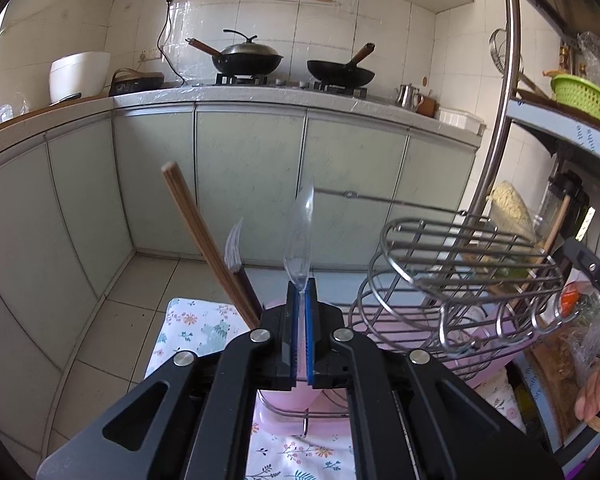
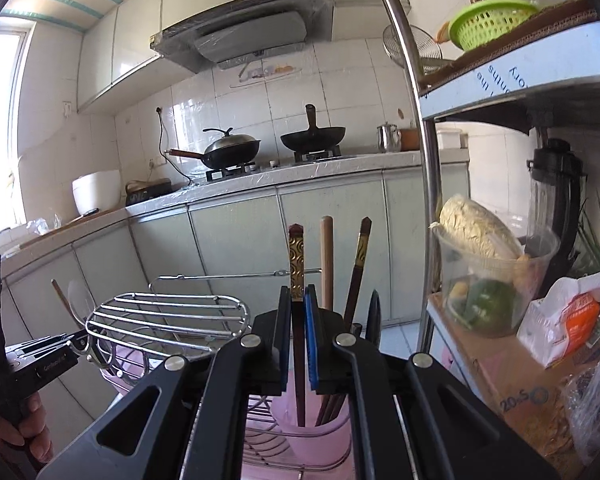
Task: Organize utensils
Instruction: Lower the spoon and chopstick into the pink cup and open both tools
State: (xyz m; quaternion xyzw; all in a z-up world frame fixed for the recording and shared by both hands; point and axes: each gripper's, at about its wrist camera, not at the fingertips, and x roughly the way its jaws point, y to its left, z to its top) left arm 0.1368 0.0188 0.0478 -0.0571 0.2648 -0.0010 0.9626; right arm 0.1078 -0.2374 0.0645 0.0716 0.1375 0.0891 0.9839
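Note:
My left gripper (image 1: 300, 294) is shut on the handle of a clear plastic spoon (image 1: 300, 240), bowl upward, over a pink cup (image 1: 288, 404). Wooden chopsticks (image 1: 204, 240) and a clear plastic fork (image 1: 235, 246) stand in that cup, left of the fingers. My right gripper (image 2: 298, 300) is shut on a dark chopstick with a gold-patterned top (image 2: 297, 264); its lower end reaches into another pink cup (image 2: 312, 436). A wooden handle (image 2: 326, 260) and a second dark chopstick (image 2: 358, 268) stand in that cup. Both cups sit in a wire dish rack (image 1: 452, 280).
The rack's wire shelf (image 2: 168, 314) lies between the two grippers. A steel shelf post (image 2: 420, 128) rises at right, with a plastic tub of food (image 2: 488, 280), a blender (image 2: 556, 200) and a green basket (image 2: 488, 20) on the shelves. A floral cloth (image 1: 196, 328) covers the surface below. A hand (image 1: 598, 388) grips the right tool.

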